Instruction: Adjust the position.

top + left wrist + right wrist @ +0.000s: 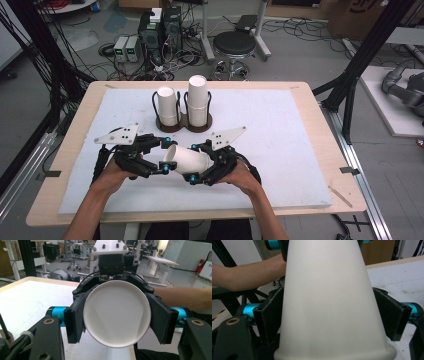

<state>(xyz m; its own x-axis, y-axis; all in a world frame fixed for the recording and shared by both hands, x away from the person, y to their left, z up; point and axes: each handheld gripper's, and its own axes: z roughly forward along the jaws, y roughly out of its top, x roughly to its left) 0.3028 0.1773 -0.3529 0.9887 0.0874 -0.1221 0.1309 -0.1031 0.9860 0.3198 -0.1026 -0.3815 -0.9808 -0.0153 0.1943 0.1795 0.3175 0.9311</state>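
While both hold white cup (187, 159), holder (183, 123) with two cups (197, 100)

cup (186, 159): on its side at centre frame, above the surface (280, 135), between the two tools
left tool (164, 156): left of the cup
right tool (199, 162): right of it
holder (183, 123): behind, two upright cups in it

A light wooden surface (75, 150) carries a white foam mat (280, 145) covering most of its top. On the mat, toward the far edge, stands a dark two-ring cup holder (183, 122) with one white paper cup (167, 106) upright in each ring.
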